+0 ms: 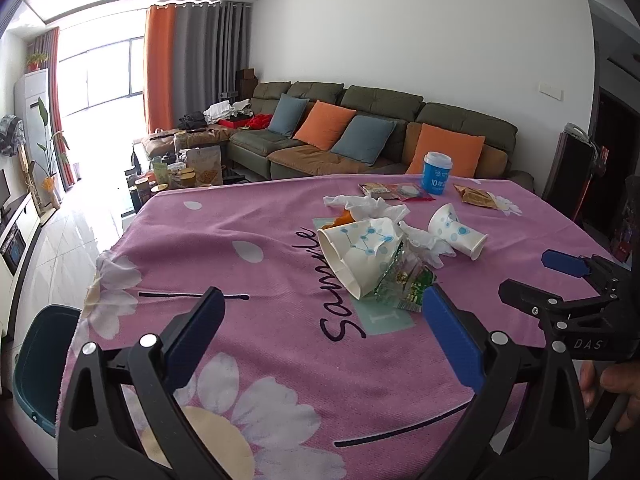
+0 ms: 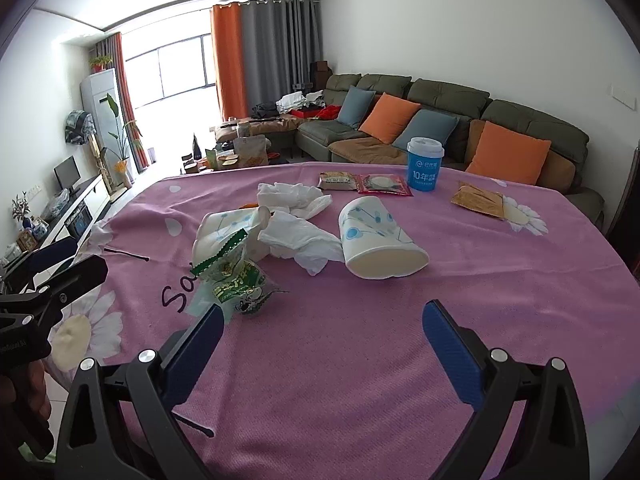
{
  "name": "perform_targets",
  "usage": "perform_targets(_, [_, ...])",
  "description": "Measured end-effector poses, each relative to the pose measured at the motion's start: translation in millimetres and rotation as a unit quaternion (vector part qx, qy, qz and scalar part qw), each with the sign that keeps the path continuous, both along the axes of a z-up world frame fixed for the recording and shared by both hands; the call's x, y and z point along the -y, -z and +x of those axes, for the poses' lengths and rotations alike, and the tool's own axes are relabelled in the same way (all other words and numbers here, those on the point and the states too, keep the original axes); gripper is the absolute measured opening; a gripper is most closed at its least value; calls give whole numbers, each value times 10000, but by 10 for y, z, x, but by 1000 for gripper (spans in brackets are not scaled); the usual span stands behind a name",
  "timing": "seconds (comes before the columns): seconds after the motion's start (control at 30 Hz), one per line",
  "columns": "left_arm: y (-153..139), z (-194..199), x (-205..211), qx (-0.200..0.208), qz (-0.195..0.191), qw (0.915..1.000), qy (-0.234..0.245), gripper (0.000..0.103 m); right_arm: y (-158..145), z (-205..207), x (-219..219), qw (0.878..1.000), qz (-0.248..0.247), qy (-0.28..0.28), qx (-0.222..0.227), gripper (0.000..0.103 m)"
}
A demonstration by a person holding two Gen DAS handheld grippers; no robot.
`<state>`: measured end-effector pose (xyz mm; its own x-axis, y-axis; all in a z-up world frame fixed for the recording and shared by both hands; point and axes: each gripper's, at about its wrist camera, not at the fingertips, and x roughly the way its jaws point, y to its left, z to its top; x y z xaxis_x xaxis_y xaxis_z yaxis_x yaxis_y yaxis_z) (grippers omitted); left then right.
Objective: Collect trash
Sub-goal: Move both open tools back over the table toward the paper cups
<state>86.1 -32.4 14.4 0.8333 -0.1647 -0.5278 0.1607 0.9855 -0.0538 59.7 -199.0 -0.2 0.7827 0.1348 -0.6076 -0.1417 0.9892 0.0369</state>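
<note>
Lying sideways, paper cup (image 2: 378, 240) mouth facing right gripper (image 2: 322, 320)

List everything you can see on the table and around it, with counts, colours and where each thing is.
paper cups: 2, white with blue dots, on their sides mid-table
tissues: several, white, crumpled between the cups
green wrapper: 1, near edge of the pile, against one cup
blue cup: 1, white lid, upright at far edge
snack packets: 3, brown, red, tan, flat along the far side
tablecloth: 1, pink with daisies
bin: 1, teal, beside table's left edge
sofa: 1, olive, orange and blue cushions, behind
left hand-held gripper: open
right hand-held gripper: open
</note>
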Motion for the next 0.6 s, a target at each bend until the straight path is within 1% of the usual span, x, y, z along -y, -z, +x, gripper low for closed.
perform_targets(0.17, [23,149,27,-103,-93,9999,89,97,-15,137,11,10000,-10,-28,-9,96])
perform_targets(0.37, [21,388,98,-151,-163,9996,179,97,-14,412,60,9997,-221,28,-76,96])
perform_targets(0.6, [66,654,141,-279,-233,9991,204,97,80,714,77,9983,-549,-29,-207,96])
